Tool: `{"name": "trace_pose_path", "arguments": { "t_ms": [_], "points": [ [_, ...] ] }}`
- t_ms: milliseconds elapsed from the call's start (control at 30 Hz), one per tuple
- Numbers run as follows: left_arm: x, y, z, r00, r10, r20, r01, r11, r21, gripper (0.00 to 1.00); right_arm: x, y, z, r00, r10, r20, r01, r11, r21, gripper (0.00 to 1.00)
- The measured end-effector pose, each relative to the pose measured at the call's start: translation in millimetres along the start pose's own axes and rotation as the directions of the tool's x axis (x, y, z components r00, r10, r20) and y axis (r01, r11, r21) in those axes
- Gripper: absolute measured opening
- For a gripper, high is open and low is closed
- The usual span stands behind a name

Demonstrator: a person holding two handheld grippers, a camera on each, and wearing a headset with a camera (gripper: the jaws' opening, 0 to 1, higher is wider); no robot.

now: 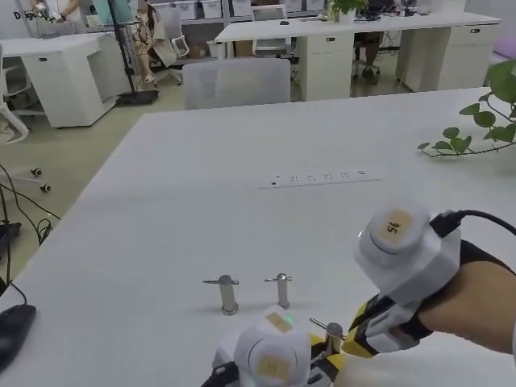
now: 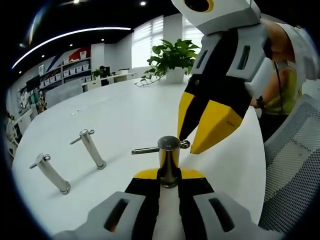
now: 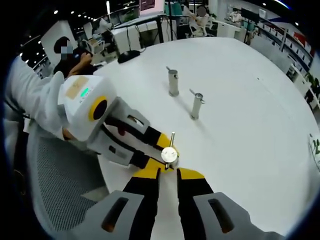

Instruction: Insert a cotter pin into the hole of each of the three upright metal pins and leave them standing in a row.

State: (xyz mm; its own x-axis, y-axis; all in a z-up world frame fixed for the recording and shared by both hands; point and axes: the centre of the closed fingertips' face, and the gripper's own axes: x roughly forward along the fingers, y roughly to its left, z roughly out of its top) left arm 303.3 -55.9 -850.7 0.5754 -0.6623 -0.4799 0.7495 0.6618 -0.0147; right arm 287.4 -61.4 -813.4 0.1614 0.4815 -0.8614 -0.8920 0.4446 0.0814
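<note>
clamping metal pin [image 2: 169,167]: left fingers [image 2: 144,174]; right fingers [image 2: 214,122] pinch cotter pin [image 2: 146,150] (left gripper view)

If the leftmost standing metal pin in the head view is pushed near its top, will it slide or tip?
Probably tip: the metal pin stands tall and narrow on a small foot. Fallen, it might roll, though its cotter pin, sticking out sideways, would likely stop that. It looks polished, so perhaps slippery.
</note>
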Motion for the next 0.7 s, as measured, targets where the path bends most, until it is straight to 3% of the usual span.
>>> {"name": "trace_pose_path", "arguments": {
  "t_ms": [100,267,500,700],
  "points": [
    [-0.5,1.3,-1.1,1.0,-0.003,-0.008,0.003,1.0,-0.003,0.13,-2.4,-1.4,-1.1,1.0,0.0,0.006,0.0,1.0,0.011,0.15],
    [-4.7,11.1,-0.6,1.0,0.007,-0.001,-0.007,0.999,-0.037,0.23,-4.1,-1.7,-3.4,1.0,0.001,0.006,-0.001,1.0,0.016,0.16],
    [-10.5,8.8,-4.7,0.9981,-0.053,-0.03,0.052,0.998,-0.041,0.29,-6.8,-1.1,-6.7,0.9999,0.007,0.008,-0.007,1.0,0.017,0.17],
    [-21.1,9.4,0.2,0.9929,-0.116,-0.024,0.116,0.993,-0.039,0.38,-8.5,-0.3,-8.6,0.9997,0.014,0.022,-0.014,1.0,0.006,0.2]
  ]
}}
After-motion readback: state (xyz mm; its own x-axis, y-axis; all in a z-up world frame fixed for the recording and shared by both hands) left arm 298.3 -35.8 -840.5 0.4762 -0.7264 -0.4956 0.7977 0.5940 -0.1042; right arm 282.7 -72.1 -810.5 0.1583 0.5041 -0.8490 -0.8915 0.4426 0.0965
